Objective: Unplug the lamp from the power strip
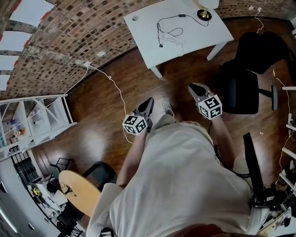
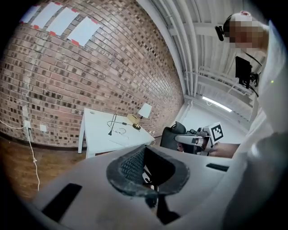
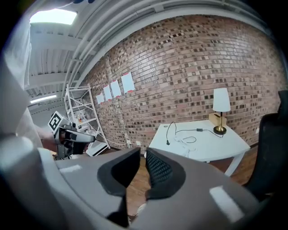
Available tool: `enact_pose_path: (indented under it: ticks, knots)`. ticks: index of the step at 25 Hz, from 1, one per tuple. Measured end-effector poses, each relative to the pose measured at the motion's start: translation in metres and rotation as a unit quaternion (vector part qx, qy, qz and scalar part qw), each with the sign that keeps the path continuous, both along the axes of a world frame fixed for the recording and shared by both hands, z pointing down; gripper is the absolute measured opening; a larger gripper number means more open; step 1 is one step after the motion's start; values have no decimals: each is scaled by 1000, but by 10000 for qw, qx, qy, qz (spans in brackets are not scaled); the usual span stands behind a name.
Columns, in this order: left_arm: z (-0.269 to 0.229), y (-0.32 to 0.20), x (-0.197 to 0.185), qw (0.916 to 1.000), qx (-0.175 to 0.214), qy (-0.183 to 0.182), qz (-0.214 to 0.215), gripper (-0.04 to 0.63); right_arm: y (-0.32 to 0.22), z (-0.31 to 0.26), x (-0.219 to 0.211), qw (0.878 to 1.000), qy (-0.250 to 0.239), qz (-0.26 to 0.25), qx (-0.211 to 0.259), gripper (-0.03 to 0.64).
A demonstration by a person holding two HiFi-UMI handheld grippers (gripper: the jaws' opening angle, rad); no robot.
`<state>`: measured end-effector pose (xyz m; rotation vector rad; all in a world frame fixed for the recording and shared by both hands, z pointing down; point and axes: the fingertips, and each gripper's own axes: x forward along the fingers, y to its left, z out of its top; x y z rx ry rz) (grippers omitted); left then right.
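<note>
- Approaching, I judge: I'm well back from the white table; lamp on its far corner, cord across it.
- Left gripper, right gripper: jaws closed, empty.
- Next: close in, open for the plug.

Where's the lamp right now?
In the right gripper view the lamp stands at the far right corner of the white table, by the brick wall, beside a small wooden box.

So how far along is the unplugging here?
Done: unclear; the black cord from the lamp seems to end loose on the white table, and no power strip shows clearly. In hand: nothing; left gripper and right gripper are shut, empty, away from the table. Left: approach and check the plug.
</note>
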<state>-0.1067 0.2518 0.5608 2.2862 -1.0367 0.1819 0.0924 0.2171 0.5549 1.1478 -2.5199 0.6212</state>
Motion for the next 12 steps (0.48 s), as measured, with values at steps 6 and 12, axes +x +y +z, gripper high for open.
enact_pose_path:
  ticks: [6,12]
  knots:
    - [1,-70,-21,9998,36,90,189,5,-59,-2,-27,9998,123,128,-64,28]
    - [14,-128,-38,9989,55,198,422,5,-108,4,-47,9993,266,240,-48,29]
